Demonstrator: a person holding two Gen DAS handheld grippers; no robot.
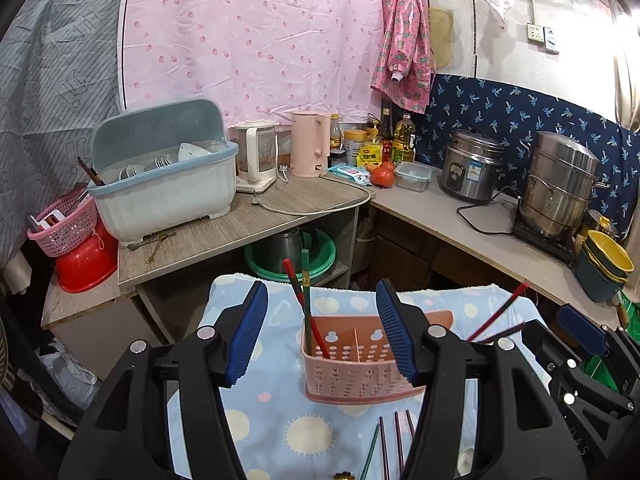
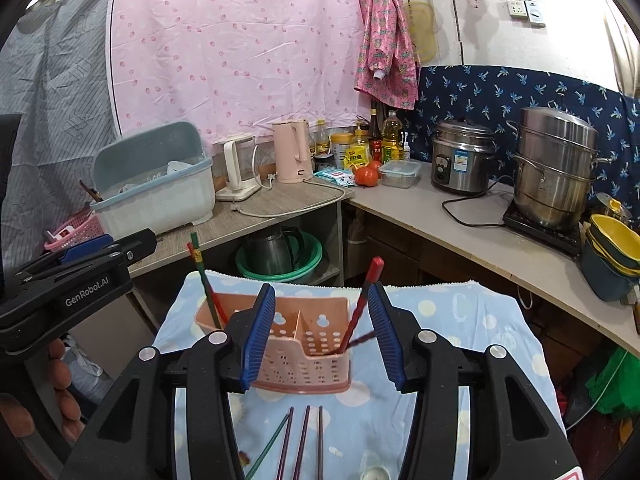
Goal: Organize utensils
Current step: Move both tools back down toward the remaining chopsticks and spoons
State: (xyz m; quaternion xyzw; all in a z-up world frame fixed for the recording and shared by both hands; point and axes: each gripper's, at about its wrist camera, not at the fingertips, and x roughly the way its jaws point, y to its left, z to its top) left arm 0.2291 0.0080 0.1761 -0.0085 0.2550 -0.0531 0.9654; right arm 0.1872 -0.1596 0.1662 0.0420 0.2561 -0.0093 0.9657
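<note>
A pink slotted utensil holder with two compartments stands on a blue patterned towel. A red and a green chopstick lean in its left compartment. A red and a dark chopstick lean in the right one. Several more chopsticks lie flat on the towel in front of it. My left gripper hovers open over the holder's left half, holding nothing. My right gripper is open over the right half, its right pad close beside the red chopstick.
Behind the towel an L-shaped counter carries a blue dish rack, two kettles, bottles, a rice cooker, a steel steamer and stacked bowls. A pink basket sits far left. A hand grips the left tool.
</note>
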